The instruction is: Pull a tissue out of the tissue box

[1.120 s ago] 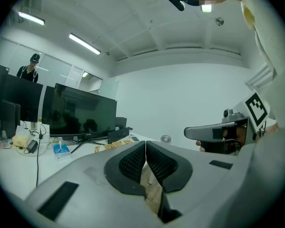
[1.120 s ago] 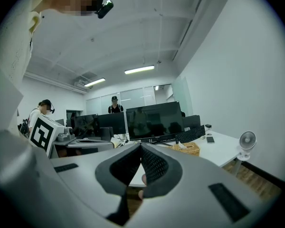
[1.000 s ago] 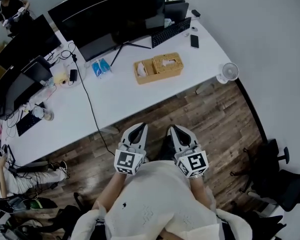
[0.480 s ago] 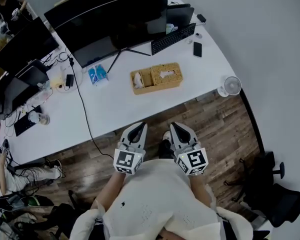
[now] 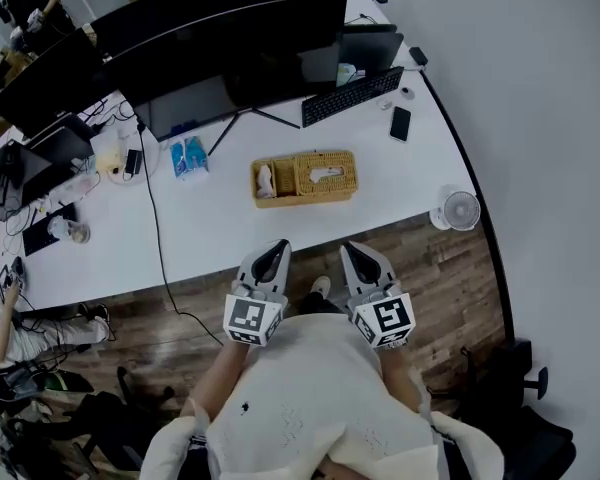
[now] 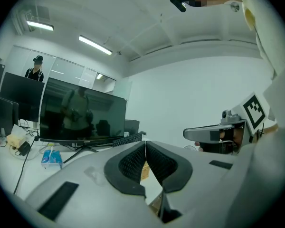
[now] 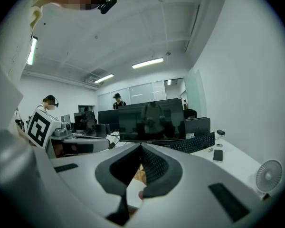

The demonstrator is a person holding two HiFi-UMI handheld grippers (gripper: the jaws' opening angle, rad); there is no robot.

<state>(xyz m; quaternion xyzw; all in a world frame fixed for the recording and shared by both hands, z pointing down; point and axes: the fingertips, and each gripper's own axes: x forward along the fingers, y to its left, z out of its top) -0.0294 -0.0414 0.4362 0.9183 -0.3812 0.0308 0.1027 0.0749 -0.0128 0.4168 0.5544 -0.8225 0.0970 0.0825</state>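
No legible text, seemingly.

office | white desks (image 5: 230,218) | monitors (image 5: 230,43) | keyboard (image 5: 352,96) | ceiling strip lights (image 7: 149,62)

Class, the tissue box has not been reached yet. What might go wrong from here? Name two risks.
The tissue box sits unheld on the desk, so pulling may lift or drag it. Only a small tuft of tissue shows at the slot, and the left gripper and right gripper both have jaws together; opening late may miss it.
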